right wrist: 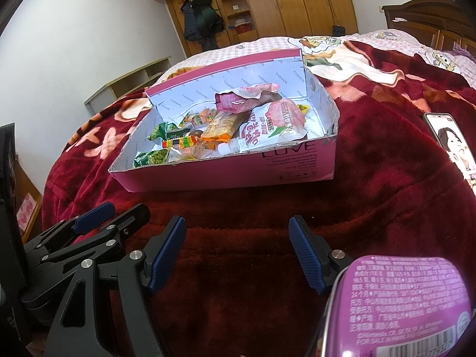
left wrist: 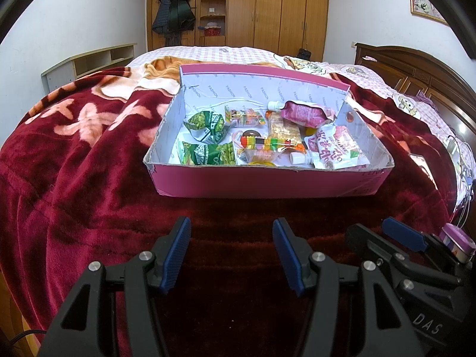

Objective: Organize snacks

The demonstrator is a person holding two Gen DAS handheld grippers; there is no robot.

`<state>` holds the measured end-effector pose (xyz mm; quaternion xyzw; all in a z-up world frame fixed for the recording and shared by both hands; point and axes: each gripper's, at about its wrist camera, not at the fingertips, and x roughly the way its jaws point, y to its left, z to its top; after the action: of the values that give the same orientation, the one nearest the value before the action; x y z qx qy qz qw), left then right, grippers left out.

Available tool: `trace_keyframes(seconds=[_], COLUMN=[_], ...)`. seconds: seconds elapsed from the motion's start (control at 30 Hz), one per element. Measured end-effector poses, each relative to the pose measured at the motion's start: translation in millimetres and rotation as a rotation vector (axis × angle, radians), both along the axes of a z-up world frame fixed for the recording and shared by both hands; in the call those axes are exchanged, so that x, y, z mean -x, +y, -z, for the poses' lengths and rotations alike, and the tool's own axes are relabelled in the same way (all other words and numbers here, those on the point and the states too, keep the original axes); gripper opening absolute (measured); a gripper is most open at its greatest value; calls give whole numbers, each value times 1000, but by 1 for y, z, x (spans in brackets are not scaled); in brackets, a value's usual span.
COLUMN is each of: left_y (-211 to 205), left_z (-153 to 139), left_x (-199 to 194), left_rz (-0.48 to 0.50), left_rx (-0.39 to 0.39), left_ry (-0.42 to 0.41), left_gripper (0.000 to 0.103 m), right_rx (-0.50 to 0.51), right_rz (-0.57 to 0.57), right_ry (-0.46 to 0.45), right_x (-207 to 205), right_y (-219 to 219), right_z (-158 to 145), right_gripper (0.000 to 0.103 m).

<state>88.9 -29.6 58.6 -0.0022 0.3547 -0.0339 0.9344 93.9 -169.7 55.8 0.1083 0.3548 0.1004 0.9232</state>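
You get bright, even light on the white walls [left wrist: 59,20], while the red blanket [left wrist: 89,184] darkens toward your tongs. Both views bow strongly, with black corners. A bright glint flares on the headboard [left wrist: 462,128]. The purple tin [right wrist: 407,306] sits close and slightly soft; its print still reads.

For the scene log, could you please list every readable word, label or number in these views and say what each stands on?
"FASHION", repeated: white inner lining of the pink box.
"LOVE": the box's outer pink wall; the small lines beneath are blurred.
"DAS": right gripper body.
"FOR SALE IN MAINLAND...": purple tin; the rest is too small.
Chinese characters on the peach pouch: not legible.
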Motion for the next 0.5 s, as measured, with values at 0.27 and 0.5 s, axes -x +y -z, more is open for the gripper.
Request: trace_keyframes(seconds=[0.27,0.5], left_y=[0,0], left_z=[0,0], left_x=[0,0], left_rz=[0,-1], left_rx=[-1,0], left_ry=[0,0], left_gripper=[61,61], right_rx=[0,-1], right_rz=[0,0], right_ry=[0,0], right_x=[0,0], right_y=[0,-1], right_z=[0,0], right_gripper=[73,73])
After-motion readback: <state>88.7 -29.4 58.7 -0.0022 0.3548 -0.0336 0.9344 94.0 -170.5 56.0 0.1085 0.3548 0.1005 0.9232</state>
